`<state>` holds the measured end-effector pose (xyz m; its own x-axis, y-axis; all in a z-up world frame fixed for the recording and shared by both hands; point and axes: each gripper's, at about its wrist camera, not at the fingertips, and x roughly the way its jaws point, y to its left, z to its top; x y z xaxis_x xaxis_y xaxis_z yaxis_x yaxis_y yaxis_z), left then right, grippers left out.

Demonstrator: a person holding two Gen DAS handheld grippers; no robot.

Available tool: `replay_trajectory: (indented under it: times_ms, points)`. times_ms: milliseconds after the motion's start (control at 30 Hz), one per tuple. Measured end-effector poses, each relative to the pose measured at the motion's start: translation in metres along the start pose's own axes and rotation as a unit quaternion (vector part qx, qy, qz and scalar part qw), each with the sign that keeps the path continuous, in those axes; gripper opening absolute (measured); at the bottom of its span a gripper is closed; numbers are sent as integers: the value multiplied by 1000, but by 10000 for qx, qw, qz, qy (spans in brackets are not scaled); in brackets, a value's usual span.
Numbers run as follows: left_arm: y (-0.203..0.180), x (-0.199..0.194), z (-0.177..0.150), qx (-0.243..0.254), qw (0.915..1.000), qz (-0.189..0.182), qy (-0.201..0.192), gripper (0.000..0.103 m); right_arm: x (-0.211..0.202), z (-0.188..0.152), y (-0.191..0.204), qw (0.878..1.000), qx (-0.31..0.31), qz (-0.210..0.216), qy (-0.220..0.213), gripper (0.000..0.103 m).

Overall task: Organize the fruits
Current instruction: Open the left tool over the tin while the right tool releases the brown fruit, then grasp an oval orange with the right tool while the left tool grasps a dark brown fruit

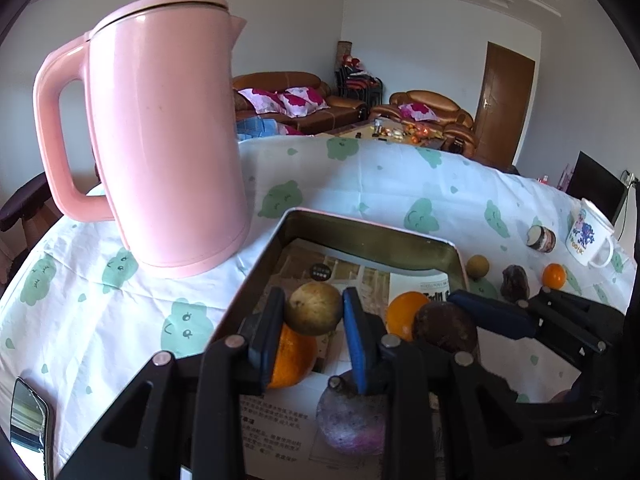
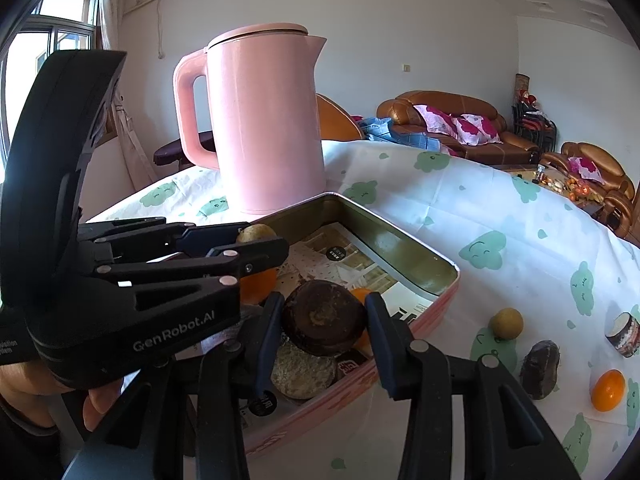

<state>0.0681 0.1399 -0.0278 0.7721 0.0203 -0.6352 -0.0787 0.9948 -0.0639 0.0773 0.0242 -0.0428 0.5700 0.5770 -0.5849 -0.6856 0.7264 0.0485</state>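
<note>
- Pink rectangular tin [image 1: 256, 276], gold inside w/ printed paper lining, sits on the desk [image 1: 360, 176] under a white cloth w/ green cloud faces; pink kettle [image 1: 168, 132] just behind its far-left corner.
- Left tool [image 1: 314, 312] over the tin, blue pads pressed on a small tan-brown round fruit [image 1: 314, 308], held above an orange [image 1: 292, 356].
- Right tool [image 2: 324, 320] also over the tin, clamped on a dark brown round fruit [image 2: 324, 316]; a flat pale-brown piece [image 2: 302, 372] lies below it in the tin.
- Also in tin: a second orange [image 1: 404, 314] and a purplish round fruit [image 1: 352, 420] near the front.
- Outside, right of the tin on the cloth: a tan round fruit [image 2: 506, 323], a dark wrinkled fruit [image 2: 540, 368], an orange [image 2: 608, 390], all apart.
- Beyond them: a small jar [image 1: 541, 238] on its side and a white mug [image 1: 590, 236].
</note>
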Motion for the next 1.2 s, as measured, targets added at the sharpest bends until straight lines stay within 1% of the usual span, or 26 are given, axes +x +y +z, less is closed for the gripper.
replay_trajectory:
  times_ms: [100, 133, 167, 200, 233, 267, 300, 333, 367, 500, 633, 700, 733, 833, 933, 967, 1000, 1100, 1200]
  points:
    - [-2, -1, -1, 41, 10000, 48, -14, 33, 0, 0, 0, 10000, -23, 26, 12, 44]
    - [-3, -2, -1, 33, 10000, 50, -17, 34, 0, -1, 1, 10000, -26, 43, 33, 49]
    - [-2, -2, 0, -3, 10000, 57, -17, 40, 2, -1, 2, 10000, -26, 67, 69, 56]
    - [-1, -3, 0, -30, 10000, 78, -33, 45, 2, -2, 2, 9999, -25, 101, 90, 60]
    - [0, -6, 0, -68, 9999, 108, -81, 54, 2, -2, 4, 9999, -37, 95, 70, 62]
    - [1, -9, 0, -103, 9997, 147, -139, 61, 1, -2, 4, 9999, -44, 89, 52, 62]
    - [3, -12, 1, -137, 9996, 185, -180, 65, -1, -2, 5, 9999, -49, 88, 43, 62]
    - [4, -15, 1, -177, 9994, 208, -219, 70, -3, -2, 6, 9999, -57, 84, 28, 62]
    - [6, -18, 1, -218, 9992, 212, -253, 73, -4, -1, 6, 10000, -65, 71, 16, 62]
    - [7, -31, 6, -312, 9987, 181, -368, 73, -18, 1, 5, 9999, -124, -107, 4, 62]
    - [-6, -45, 16, -352, 9978, 84, -553, 73, -36, 2, -9, 9996, -49, -260, 16, 62]
    - [-16, -51, 21, -292, 9976, 41, -633, 73, -49, -1, -22, 9988, -134, -466, 69, 62]
    - [-23, -53, 23, -252, 9974, 15, -672, 76, -55, -3, -29, 9980, -155, -603, 97, 62]
    - [-42, -52, 30, -186, 9974, -78, -686, 77, -73, -8, -58, 9958, -41, -909, 106, 62]
    - [-65, -48, 33, -62, 9977, -189, -645, 77, -92, -15, -103, 9908, 366, -1304, 53, 62]
    - [-72, -46, 34, -21, 9978, -233, -626, 77, -96, -15, -114, 9894, 480, -1371, 41, 62]
    - [-82, -43, 34, 55, 9978, -277, -596, 77, -101, -18, -131, 9861, 688, -1510, 12, 62]
    - [-102, -34, 33, 215, 9979, -286, -541, 77, -109, -24, -165, 9783, 1107, -1752, -72, 62]
    - [-117, -20, 32, 282, 9982, -311, -417, 77, -109, -33, -190, 9711, 1521, -1836, -88, 63]
